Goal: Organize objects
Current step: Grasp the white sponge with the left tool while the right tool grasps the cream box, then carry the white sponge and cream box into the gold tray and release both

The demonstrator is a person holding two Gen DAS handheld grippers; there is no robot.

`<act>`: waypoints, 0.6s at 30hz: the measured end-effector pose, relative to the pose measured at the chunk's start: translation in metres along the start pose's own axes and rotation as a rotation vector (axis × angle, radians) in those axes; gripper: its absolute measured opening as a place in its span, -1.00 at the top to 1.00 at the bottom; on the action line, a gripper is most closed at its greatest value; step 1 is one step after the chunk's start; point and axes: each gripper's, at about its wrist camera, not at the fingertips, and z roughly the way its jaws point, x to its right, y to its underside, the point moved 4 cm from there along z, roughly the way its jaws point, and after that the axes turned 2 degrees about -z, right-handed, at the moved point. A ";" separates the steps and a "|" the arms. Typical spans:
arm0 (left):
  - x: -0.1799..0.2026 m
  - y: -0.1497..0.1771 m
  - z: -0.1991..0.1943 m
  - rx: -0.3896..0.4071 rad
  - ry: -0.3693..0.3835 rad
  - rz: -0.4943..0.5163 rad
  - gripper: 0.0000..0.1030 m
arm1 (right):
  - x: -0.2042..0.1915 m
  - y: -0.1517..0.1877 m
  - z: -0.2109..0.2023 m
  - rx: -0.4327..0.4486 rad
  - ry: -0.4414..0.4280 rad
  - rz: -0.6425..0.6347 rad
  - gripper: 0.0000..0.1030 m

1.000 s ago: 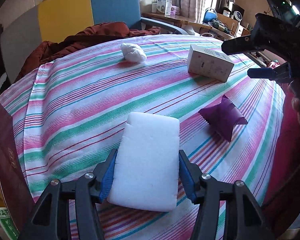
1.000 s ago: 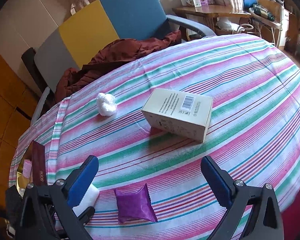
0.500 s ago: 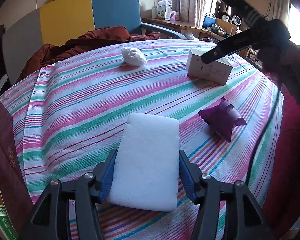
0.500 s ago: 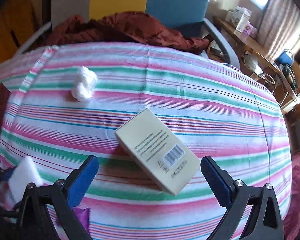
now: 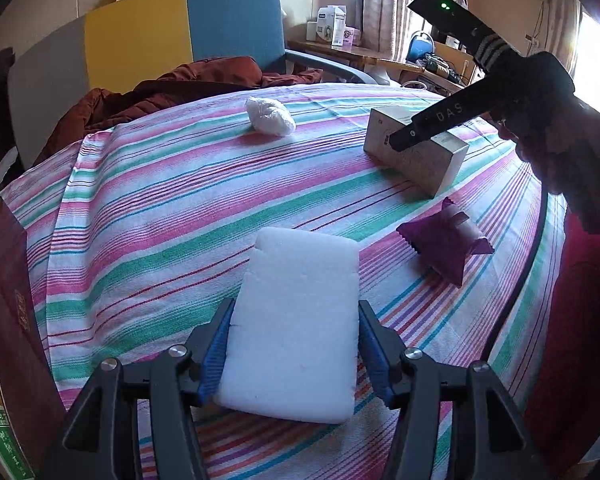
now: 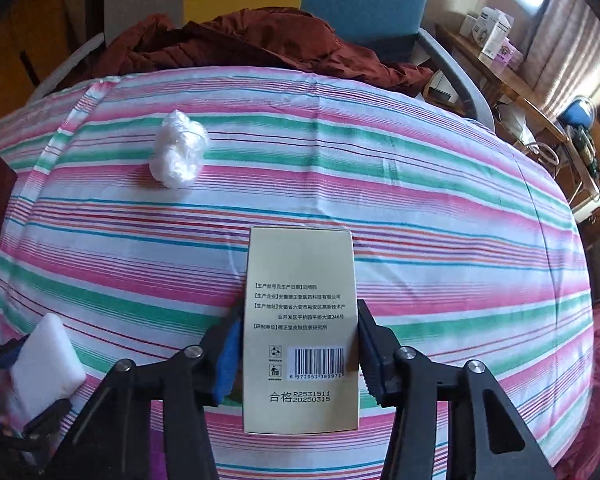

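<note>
white sponge (image 5: 296,328), beige box (image 6: 300,320), striped tablecloth (image 5: 160,208)

Your desk (image 5: 148,208): rounded top under a cloth striped pink, green, white and blue. On it you have a white foam block (image 5: 296,320) at the near edge, a purple sachet (image 5: 444,244) just right of it, a beige carton (image 6: 300,320) lying flat farther back, and a crumpled white plastic wad (image 6: 178,154) well apart, toward the far side.
</note>
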 end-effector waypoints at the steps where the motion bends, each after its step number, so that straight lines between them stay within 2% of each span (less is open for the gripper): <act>1: 0.000 0.000 0.000 -0.001 -0.001 0.001 -0.15 | -0.001 0.002 -0.001 0.010 0.000 0.017 0.01; 7: -0.004 -0.006 -0.004 -0.039 -0.017 -0.048 -0.12 | -0.002 0.005 -0.002 0.048 0.008 0.076 0.02; 18: -0.011 -0.024 -0.080 0.105 -0.113 -0.083 -0.12 | -0.012 0.000 -0.012 0.113 -0.010 0.043 0.02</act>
